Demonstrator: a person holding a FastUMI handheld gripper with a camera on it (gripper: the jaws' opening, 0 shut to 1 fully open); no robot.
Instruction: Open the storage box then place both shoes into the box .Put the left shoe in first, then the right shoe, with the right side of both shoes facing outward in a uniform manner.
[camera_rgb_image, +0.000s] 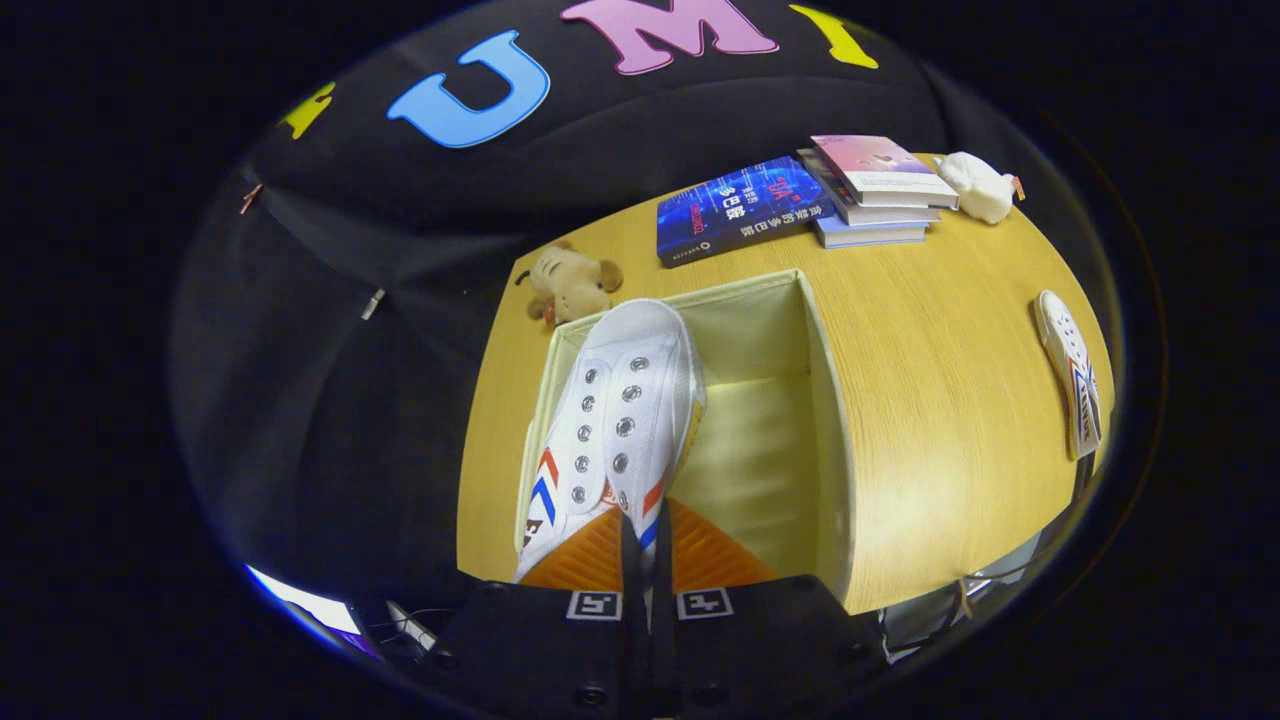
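Observation:
A white sneaker (615, 420) with red and blue stripes and metal eyelets hangs toe-forward over the open cream storage box (812, 390). My gripper (645, 540) is shut on the shoe's rear upper, both fingers pressing close together on it. The shoe sits over the box's left part, its toe reaching toward the far wall. The box's lid is out of sight and its inside is bare on the right. The second white sneaker (1072, 372) lies on the wooden table (940, 400) far to the right of the box.
Beyond the box lie a blue book (735, 210) and a stack of books (870, 190), with a white plush (978, 186) further right. A brown plush dog (568, 282) sits at the box's far left corner. The table edge drops off just left of the box.

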